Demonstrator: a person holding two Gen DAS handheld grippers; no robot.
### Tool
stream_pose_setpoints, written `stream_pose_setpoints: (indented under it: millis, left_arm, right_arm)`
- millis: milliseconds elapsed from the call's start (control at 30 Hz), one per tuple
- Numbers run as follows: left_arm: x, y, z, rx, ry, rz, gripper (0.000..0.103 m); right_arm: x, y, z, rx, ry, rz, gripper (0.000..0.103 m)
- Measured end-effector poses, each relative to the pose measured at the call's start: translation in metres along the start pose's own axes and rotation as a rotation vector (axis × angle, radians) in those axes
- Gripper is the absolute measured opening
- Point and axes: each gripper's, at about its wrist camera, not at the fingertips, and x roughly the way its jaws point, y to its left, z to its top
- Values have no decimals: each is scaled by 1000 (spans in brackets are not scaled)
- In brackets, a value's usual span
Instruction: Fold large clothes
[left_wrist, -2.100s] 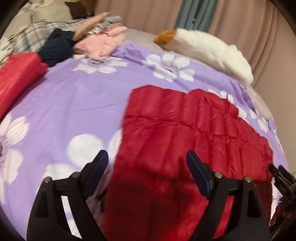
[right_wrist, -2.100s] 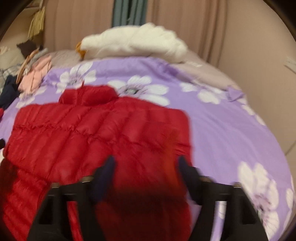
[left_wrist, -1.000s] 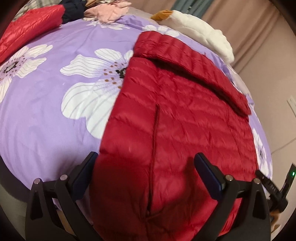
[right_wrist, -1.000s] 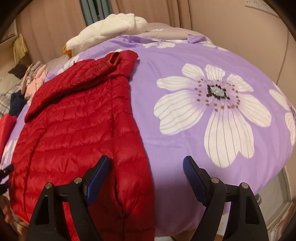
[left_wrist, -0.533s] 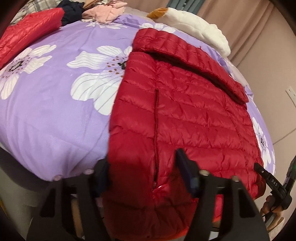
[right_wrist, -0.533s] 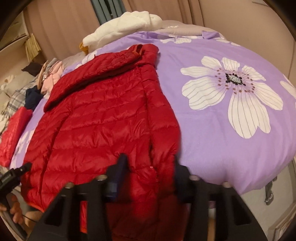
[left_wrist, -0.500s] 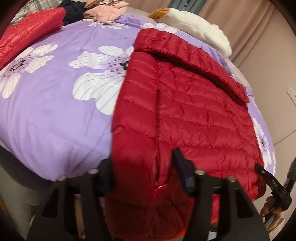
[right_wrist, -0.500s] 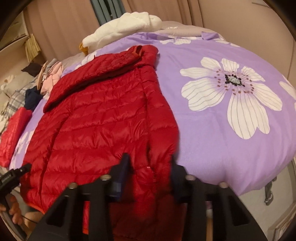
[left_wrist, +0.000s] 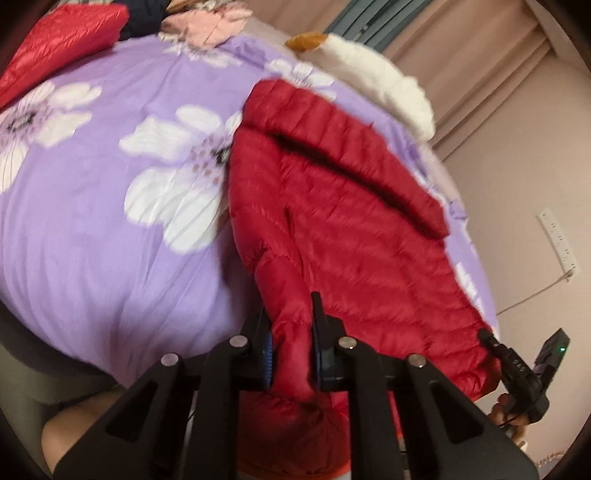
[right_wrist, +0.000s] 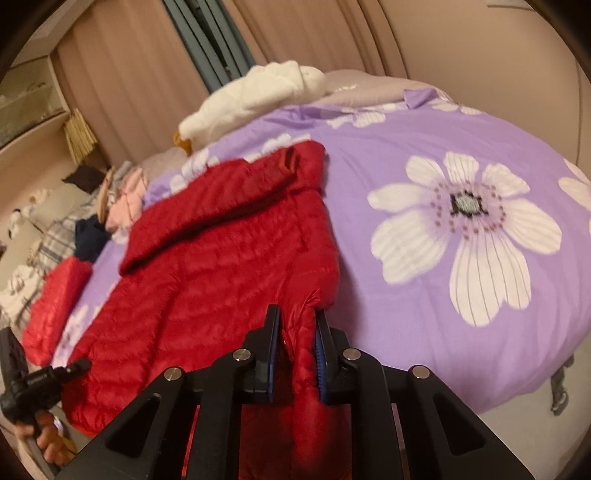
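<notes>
A red quilted down jacket (left_wrist: 351, 240) lies spread on the purple flowered bed cover (left_wrist: 92, 221), collar at the far end. In the left wrist view my left gripper (left_wrist: 290, 314) has its jaws closing, pads pressed on a bunched fold of the jacket's near left corner. In the right wrist view the same jacket (right_wrist: 221, 266) lies on the cover (right_wrist: 424, 332), and my right gripper (right_wrist: 295, 317) is closing on the near right corner, red fabric pinched between its blue pads. Both corners are raised a little off the bed.
A white plush toy (left_wrist: 376, 85) lies at the bed's far end. A folded red garment (right_wrist: 55, 306) and a pile of pink, navy and plaid clothes (right_wrist: 125, 199) lie on the left side. Curtains and a wall stand behind. The bed's near edge drops off just below the grippers.
Both grippers went from wide open over the jacket's near hem to shut on its two corners. They have risen slightly, pulling the near edge up from the cover.
</notes>
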Motion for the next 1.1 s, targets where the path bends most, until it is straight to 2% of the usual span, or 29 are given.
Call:
stream_pose_setpoints:
  millis: [100,233,467,567,633,800,900,1100]
  left_arm:
    - [-5,-8,13,-5,-23,-42,14]
    - [-4,-21,24,31,-58,-1,13]
    - [1,-26,47,-1,-86,-46,12]
    - [5,-35,57,21,-105,-18,12]
    - [9,-37,63,23,-105,-25,12]
    - [17,-39,84,3,-118,-33,12]
    - [23,-38,98,-16,-132,-44,12]
    - [47,-39,125,-43,-152,-22,12]
  right_arm:
    - [1,5,10,-2,-20,11,18]
    - [4,13,21,-20,-36,15,18]
    - [11,21,39,-30,-63,23,17]
    - [15,24,49,-28,-65,28,17]
    - [18,25,53,-29,-71,24,16]
    - [26,29,68,-20,-80,37,15]
    - [33,34,80,-34,-96,25,9]
    - [54,41,105,-56,-123,21,7]
